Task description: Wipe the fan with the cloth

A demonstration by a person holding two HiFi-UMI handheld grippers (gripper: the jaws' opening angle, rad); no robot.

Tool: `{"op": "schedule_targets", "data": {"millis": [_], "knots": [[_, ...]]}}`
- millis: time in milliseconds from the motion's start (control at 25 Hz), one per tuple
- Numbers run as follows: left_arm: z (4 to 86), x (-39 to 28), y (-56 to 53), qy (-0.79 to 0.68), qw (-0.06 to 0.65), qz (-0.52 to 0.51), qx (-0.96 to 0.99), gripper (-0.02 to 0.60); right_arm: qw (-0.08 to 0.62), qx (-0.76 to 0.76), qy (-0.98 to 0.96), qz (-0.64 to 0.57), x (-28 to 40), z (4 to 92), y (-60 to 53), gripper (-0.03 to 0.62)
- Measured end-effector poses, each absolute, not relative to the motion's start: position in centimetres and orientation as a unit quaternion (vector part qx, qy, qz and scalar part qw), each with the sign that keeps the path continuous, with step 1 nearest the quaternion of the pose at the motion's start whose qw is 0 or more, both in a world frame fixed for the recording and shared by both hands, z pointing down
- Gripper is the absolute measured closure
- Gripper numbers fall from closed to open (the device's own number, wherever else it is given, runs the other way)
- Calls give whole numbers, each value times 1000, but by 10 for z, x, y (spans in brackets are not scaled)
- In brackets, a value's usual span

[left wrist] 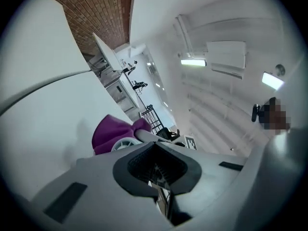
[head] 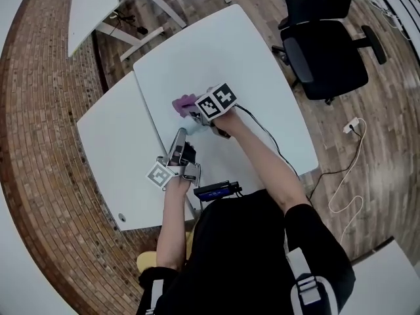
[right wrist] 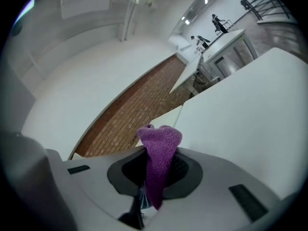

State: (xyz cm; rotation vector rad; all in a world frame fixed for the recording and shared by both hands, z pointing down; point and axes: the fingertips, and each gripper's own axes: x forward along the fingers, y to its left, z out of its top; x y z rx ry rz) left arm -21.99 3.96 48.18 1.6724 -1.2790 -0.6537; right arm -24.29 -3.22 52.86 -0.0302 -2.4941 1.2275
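My right gripper (head: 191, 114) is shut on a purple cloth (head: 184, 102), which sticks up from between its pads in the right gripper view, cloth (right wrist: 159, 148) and gripper (right wrist: 153, 179). It is over the middle of the white table (head: 249, 58). A small pale fan (head: 191, 130) sits just below the cloth. In the left gripper view its white spoked head (left wrist: 126, 144) shows right beside the cloth (left wrist: 111, 131). My left gripper (head: 180, 136) points at the fan with its jaws together (left wrist: 155, 154). Whether they pinch part of the fan I cannot tell.
A second white table (head: 111, 156) butts against the left side. A dark device (head: 216, 190) lies at the near table edge. A black office chair (head: 328, 51) stands at the right, with a white cable and plug (head: 351, 125) on the wooden floor. Another table (head: 92, 5) is at the far left.
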Motion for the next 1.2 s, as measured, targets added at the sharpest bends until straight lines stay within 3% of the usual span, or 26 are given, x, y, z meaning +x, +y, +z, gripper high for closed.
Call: {"op": "schedule_targets", "data": {"millis": [200, 480, 560, 760, 920, 1120, 1200], "knots": [[478, -240, 23, -539, 442, -238, 677, 575, 160, 29, -838, 521, -222, 541, -18, 553], [467, -261, 10, -562, 411, -239, 677, 575, 20, 120, -721, 682, -186, 568, -2, 553], [459, -255, 13, -571, 380, -175, 706, 575, 9, 153, -708, 689, -166, 582, -6, 553], [467, -195, 28, -519, 284, 115, 798, 575, -41, 141, -676, 723, -157, 578, -1, 553], [491, -179, 33, -506, 266, 199, 796, 575, 1, 120, -685, 719, -185, 596, 24, 553], [495, -174, 32, -509, 240, 235, 793, 576, 173, 151, -743, 629, -178, 657, 45, 553], [495, -174, 32, -509, 238, 232, 794, 576, 207, 174, -773, 573, -167, 655, 36, 553]]}}
